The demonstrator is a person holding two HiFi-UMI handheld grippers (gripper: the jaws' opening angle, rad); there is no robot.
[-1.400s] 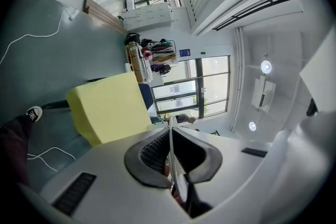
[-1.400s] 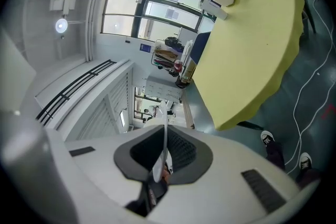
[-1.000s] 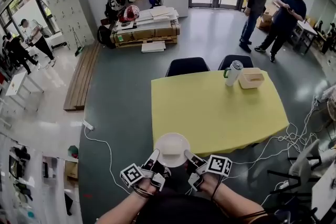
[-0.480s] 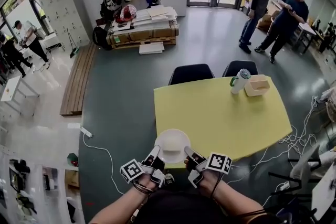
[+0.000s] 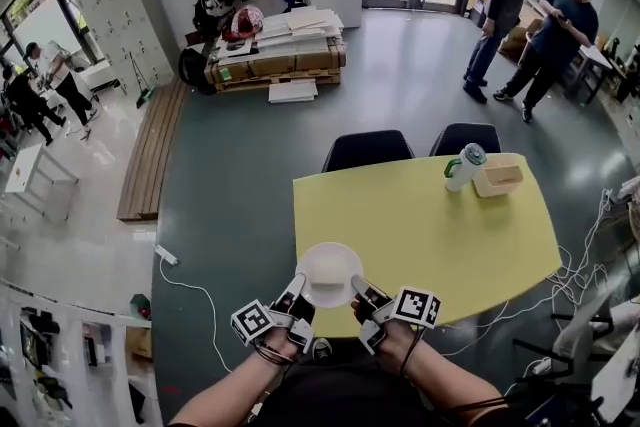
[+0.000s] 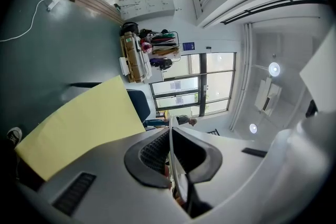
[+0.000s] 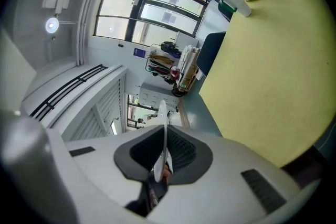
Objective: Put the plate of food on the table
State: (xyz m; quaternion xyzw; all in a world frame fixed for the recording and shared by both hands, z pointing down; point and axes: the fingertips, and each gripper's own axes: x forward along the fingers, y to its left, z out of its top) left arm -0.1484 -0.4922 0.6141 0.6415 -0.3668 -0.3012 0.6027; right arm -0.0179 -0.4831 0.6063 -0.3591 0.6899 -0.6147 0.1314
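- Now the round white plate (image 5: 329,272) is held level between both grippers. In the head view it lies over the near left corner of the yellow rectangular table (image 5: 430,215); whether it touches the tabletop cannot be told.
- The left gripper (image 5: 296,291) has its jaws nearly together, pinched on the plate's left rim. In the left gripper view the plate shows edge-on as a thin white line between the dark ribbed pads (image 6: 152,152).
- The right gripper (image 5: 357,287) clamps the opposite rim in the same narrow grip.
- Near the table's far right corner, a white bottle with a green cap (image 5: 464,167) stands just beside a pale open box (image 5: 499,178).
- Two dark chairs (image 5: 367,150) stand at the table's far edge.
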